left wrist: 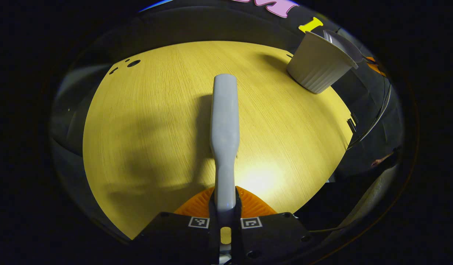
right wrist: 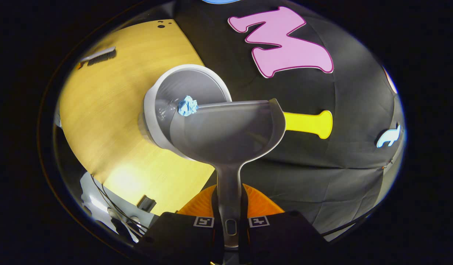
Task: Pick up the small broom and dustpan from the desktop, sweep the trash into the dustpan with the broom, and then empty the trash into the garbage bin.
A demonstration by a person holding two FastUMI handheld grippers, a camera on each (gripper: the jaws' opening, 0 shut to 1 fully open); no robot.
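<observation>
- Nearest your right camera is the dustpan [right wrist: 226, 136], its handle pinched between the fingers of your right tool [right wrist: 230, 224]; both fingers press on it, so that tool is clamped on the dustpan.
- Your pan is tipped over the mouth of the garbage bin [right wrist: 182, 84], and a crumpled blue scrap of trash [right wrist: 188, 106] sits at the pan's lip, right at the bin's opening.
- Your left tool [left wrist: 225, 221] is clenched on the handle of the small broom [left wrist: 224, 125], held above the surface [left wrist: 145, 121].
- In the left gripper view the bin stands at the far right edge of the surface.
- Judging by looks, the pan is light, stiff plastic; your hold low on the handle gives leverage but little against twisting, so tilt steadily.
- That scrap looks very light and may cling to the lip; a slightly steeper tip should drop it.
- Likely the bin itself is light too, so avoid knocking its rim with the pan.
</observation>
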